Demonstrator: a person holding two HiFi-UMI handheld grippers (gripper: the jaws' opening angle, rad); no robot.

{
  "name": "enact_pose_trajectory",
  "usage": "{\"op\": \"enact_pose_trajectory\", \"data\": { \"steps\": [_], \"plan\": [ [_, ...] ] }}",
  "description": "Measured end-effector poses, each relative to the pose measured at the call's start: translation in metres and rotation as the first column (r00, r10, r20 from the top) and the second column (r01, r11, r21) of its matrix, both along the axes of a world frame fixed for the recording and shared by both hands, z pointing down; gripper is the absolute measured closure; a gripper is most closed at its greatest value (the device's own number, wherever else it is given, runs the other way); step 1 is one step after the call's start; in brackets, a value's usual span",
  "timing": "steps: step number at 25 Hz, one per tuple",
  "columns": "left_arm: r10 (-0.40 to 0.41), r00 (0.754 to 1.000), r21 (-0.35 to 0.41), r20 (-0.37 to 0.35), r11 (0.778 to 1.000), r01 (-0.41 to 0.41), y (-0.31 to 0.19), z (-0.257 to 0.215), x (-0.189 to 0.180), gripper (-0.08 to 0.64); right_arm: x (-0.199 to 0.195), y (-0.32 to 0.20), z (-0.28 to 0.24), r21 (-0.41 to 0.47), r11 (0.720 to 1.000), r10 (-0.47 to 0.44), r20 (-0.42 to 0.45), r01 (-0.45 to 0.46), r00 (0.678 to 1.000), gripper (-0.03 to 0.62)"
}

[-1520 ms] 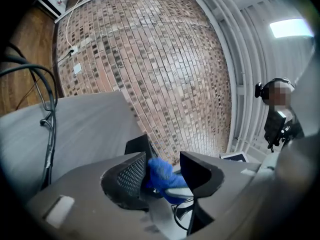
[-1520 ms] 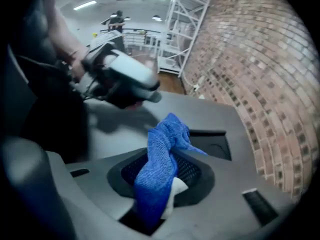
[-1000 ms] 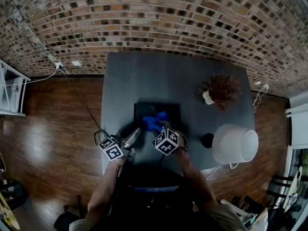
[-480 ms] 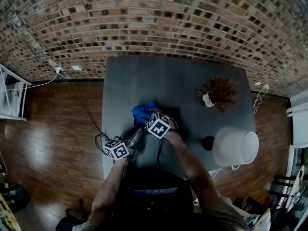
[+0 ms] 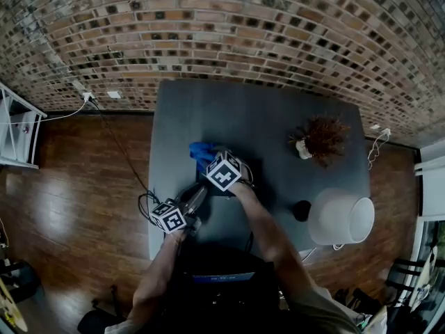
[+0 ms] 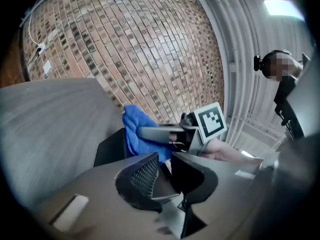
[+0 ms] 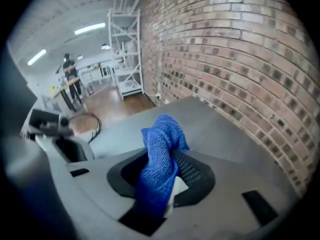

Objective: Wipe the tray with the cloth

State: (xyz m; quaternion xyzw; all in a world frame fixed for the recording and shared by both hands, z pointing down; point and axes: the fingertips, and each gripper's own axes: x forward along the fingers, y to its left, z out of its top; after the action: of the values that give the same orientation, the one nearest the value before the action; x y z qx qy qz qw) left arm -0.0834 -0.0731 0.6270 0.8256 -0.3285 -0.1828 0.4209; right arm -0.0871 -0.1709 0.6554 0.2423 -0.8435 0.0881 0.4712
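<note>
Jaws of right gripper (image 7: pixel 161 178) pinching bunched bright-blue knit cloth (image 7: pixel 161 146) — those of left gripper (image 6: pixel 165 170) just closed on black tray (image 6: pixel 108 149)

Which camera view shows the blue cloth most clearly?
The right gripper view: the cloth fills the centre, clamped between the jaws, weave visible. The head view shows a small blue patch; the left gripper view, a bunched piece.
</note>
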Motion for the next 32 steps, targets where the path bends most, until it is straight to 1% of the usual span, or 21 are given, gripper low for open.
{"op": "enact_pose_trajectory", "data": {
  "steps": [1,3,5,7,8,10,12,13,14,15,16,18,19,20,21,22,24,25,28,30,32],
  "plan": [
    [0.0,1.0,-0.003,0.009,1.0,0.0,0.0,0.001,0.0,0.477,-0.011,-0.005,0.0,-0.021,1.0,0.017,0.046,-0.016,0.999,0.465],
    [0.001,1.0,-0.011,0.024,1.0,-0.001,-0.001,0.002,0.001,0.477,-0.017,-0.006,0.005,-0.052,0.998,0.035,0.072,-0.032,0.997,0.463],
    [0.007,0.999,-0.013,0.037,1.0,-0.006,-0.003,0.002,0.003,0.477,0.002,-0.007,0.006,-0.045,0.997,0.07,0.043,-0.068,0.997,0.463],
    [0.015,0.999,-0.011,0.05,1.0,-0.014,-0.005,0.0,0.004,0.477,0.034,-0.008,0.007,-0.015,0.995,0.098,-0.004,-0.098,0.995,0.463],
    [0.017,0.998,-0.009,0.057,1.0,-0.016,-0.006,-0.001,0.004,0.477,0.052,-0.008,0.007,0.01,0.995,0.1,-0.041,-0.1,0.994,0.463],
    [0.018,0.997,0.002,0.073,1.0,-0.019,-0.009,-0.005,0.004,0.477,0.099,-0.005,0.006,0.073,0.994,0.097,-0.18,-0.085,0.979,0.463],
    [0.027,0.996,0.024,0.085,0.999,-0.03,-0.012,-0.01,0.006,0.477,0.157,-0.002,0.006,0.126,0.988,0.132,-0.337,-0.094,0.932,0.463],
    [0.035,0.996,0.034,0.085,0.999,-0.038,-0.013,-0.012,0.007,0.477,0.179,-0.001,0.004,0.141,0.983,0.162,-0.373,-0.117,0.913,0.465],
    [0.042,0.996,0.037,0.083,0.998,-0.046,-0.014,-0.013,0.007,0.477,0.19,-0.001,0.001,0.148,0.98,0.183,-0.381,-0.135,0.907,0.465],
    [0.047,0.996,0.035,0.082,0.998,-0.05,-0.015,-0.012,0.007,0.477,0.188,0.001,-0.002,0.153,0.98,0.175,-0.375,-0.125,0.911,0.465],
    [0.048,0.995,0.03,0.082,0.998,-0.051,-0.016,-0.011,0.005,0.477,0.173,0.006,-0.004,0.157,0.984,0.131,-0.363,-0.077,0.923,0.465],
    [0.047,0.995,0.022,0.09,0.999,-0.05,-0.016,-0.008,0.004,0.477,0.125,0.024,0.0,0.142,0.987,-0.031,-0.303,0.077,0.953,0.465],
    [0.049,0.994,0.018,0.097,0.999,-0.051,-0.015,-0.007,0.005,0.477,0.104,0.035,0.005,0.121,0.983,-0.101,-0.264,0.137,0.959,0.463],
    [0.053,0.993,0.015,0.104,0.998,-0.055,-0.015,-0.006,0.007,0.477,0.097,0.042,0.011,0.098,0.983,-0.128,-0.243,0.155,0.961,0.463],
    [0.06,0.992,0.013,0.111,0.998,-0.062,-0.015,-0.005,0.009,0.477,0.103,0.04,0.015,0.08,0.989,-0.101,-0.255,0.126,0.962,0.463],
    [0.067,0.991,0.012,0.115,0.998,-0.069,-0.015,-0.005,0.01,0.477,0.12,0.032,0.015,0.075,0.995,-0.039,-0.301,0.065,0.953,0.465],
    [0.077,0.991,0.01,0.109,0.997,-0.079,-0.017,-0.004,0.011,0.483,0.154,0.007,0.009,0.105,0.994,0.068,-0.405,-0.028,0.912,0.463],
    [0.079,0.992,0.009,0.103,0.997,-0.08,-0.017,-0.004,0.011,0.49,0.157,0.0,0.006,0.116,0.993,0.082,-0.404,-0.038,0.911,0.465],
    [0.083,0.992,0.006,0.095,0.996,-0.084,-0.016,-0.004,0.009,0.5,0.128,0.006,0.006,0.135,0.991,0.033,-0.321,0.011,0.947,0.466],
    [0.087,0.992,0.004,0.092,0.996,-0.088,-0.015,-0.003,0.009,0.5,0.104,0.037,0.009,0.11,0.991,-0.045,-0.277,0.079,0.96,0.468],
    [0.089,0.992,0.004,0.09,0.996,-0.09,-0.015,-0.004,0.009,0.503,0.082,0.086,0.009,0.058,0.984,-0.151,-0.221,0.168,0.963,0.468]
  ]
}}
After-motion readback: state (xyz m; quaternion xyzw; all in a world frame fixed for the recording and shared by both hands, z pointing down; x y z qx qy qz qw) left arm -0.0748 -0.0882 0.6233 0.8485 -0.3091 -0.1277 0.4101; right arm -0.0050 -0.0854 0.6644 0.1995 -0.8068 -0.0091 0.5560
